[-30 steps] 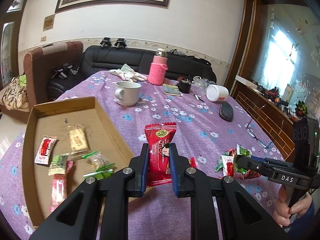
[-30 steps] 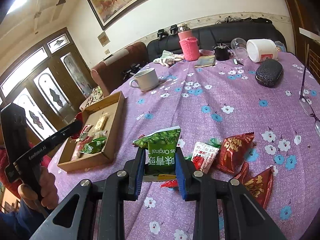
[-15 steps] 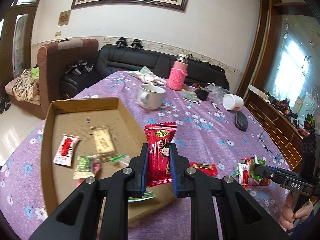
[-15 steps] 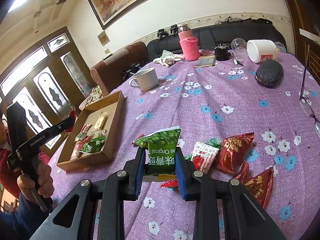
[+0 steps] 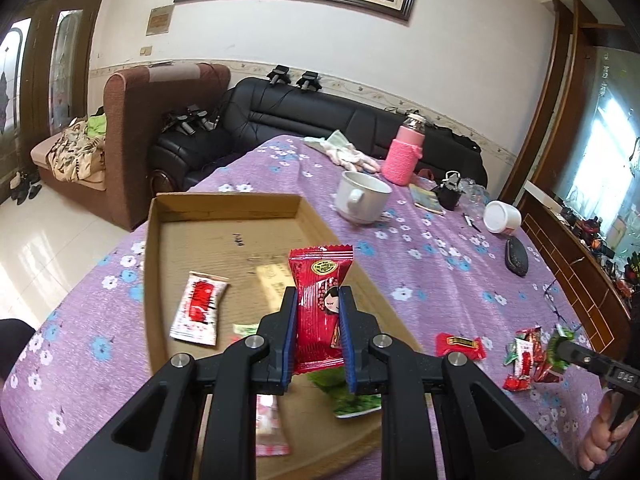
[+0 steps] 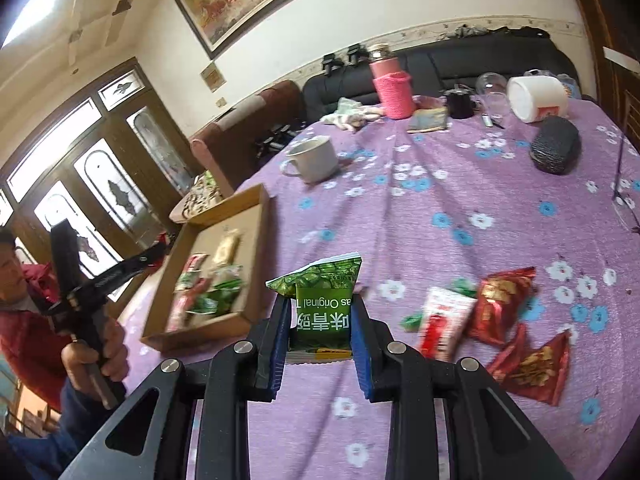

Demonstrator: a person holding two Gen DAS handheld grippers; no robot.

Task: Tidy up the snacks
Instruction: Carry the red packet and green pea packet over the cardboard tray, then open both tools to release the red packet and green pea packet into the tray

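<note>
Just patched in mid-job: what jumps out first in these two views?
The left tongs are shut on a red snack packet, held above the cardboard tray where a few snacks already lie. The right tongs grip a green pea packet over the purple flowered tablecloth, with a loose pile of red packets just to its right.

Tabletop [image 5: 432,248] covered in purple cloth patterned with white and blue flowers | cardboard tray [image 5: 224,204] plain brown | red packet [image 5: 320,308] printed with a cartoon face | green packet [image 6: 322,312] lettered in white | mug [image 5: 362,196] white | bottle sleeve [image 5: 402,160] knitted pink
</note>
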